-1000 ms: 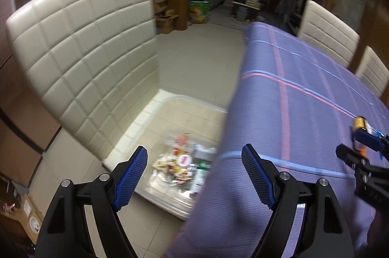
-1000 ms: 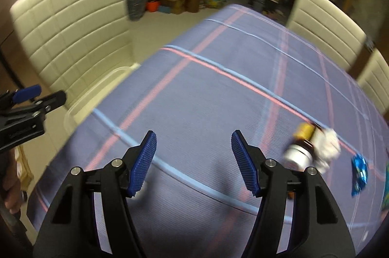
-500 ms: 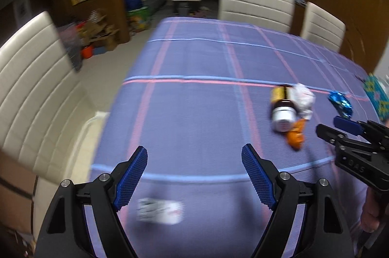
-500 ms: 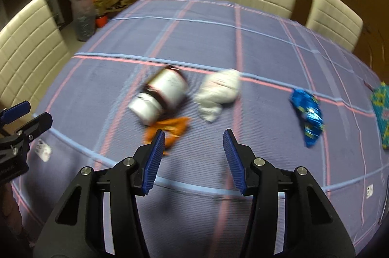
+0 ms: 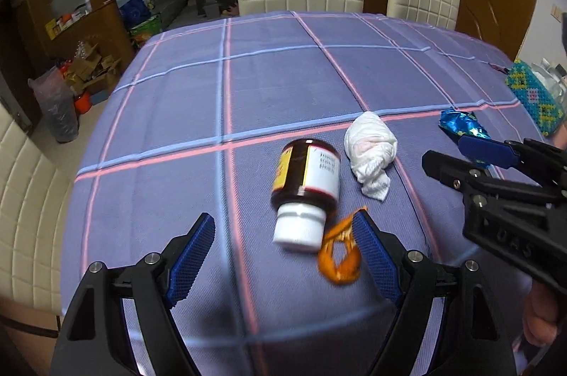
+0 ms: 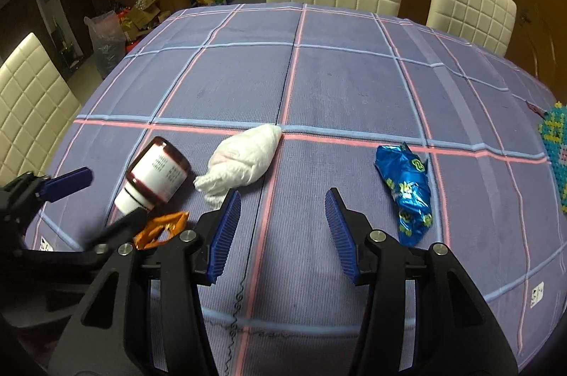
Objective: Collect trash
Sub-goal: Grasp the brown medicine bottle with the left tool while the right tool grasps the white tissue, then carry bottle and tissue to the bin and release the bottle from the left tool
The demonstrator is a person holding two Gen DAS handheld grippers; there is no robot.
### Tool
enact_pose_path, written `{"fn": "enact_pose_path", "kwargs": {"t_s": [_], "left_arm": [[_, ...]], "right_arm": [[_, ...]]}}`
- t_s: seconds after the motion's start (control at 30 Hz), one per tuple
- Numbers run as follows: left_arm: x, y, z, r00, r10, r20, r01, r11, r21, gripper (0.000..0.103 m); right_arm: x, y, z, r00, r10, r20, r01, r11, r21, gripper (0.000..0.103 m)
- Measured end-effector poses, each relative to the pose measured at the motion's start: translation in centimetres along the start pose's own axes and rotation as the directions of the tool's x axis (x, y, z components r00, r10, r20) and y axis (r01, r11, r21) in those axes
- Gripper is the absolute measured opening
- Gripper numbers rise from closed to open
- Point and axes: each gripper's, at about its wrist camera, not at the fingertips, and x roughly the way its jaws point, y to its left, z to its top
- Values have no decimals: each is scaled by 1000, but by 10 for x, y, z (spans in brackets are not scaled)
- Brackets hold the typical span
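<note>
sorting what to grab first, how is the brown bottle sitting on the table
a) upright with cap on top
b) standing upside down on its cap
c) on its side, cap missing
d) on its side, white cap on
d: the bottle lies on its side on the tablecloth, with its white cap fitted and pointing toward the left gripper, beside the orange wrapper.

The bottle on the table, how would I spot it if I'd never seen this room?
Look at the big table with the purple checked cloth. Near its front edge sits a small huddle of trash: a white tissue, an orange wrapper and the bottle between them. The bottle is the only hard, round thing there, dark brown with a white label and white cap, lying on its side.
</note>
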Motion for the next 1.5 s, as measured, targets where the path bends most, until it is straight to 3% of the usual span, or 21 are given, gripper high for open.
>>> {"fn": "enact_pose_path", "kwargs": {"t_s": [0.17,0.27,0.4,0.7,0.73,0.83,0.93,1.5], "left_arm": [[22,5,7,999,-40,-29,39,998,-42,76],[33,11,6,998,-21,-57,18,998,-53,55],[33,21,4,999,-6,-41,3,998,-58,44],[33,41,2,999,44,-29,-47,994,-94,43],[33,43,2,998,48,-29,-50,994,-97,43],[32,50,2,998,54,-37,-58,992,-113,43],[29,54,1,998,55,-42,-60,990,-127,43],[-31,78,-33,994,99,35,-92,982,-164,43]], "right_arm": [[12,2,10,1000,21,-13,-21,1000,0,51],[17,9,14,999,30,-17,-31,1000,-8,51],[28,22,18,999,42,-31,-43,999,-27,51],[50,35,21,996,65,-62,-67,997,-26,57],[51,36,20,995,68,-67,-70,997,-29,55],[51,40,19,991,106,-80,-109,993,-36,35],[45,44,17,993,92,-67,-96,994,-48,28],[-22,70,-10,997,75,17,-73,989,-128,27]]}}
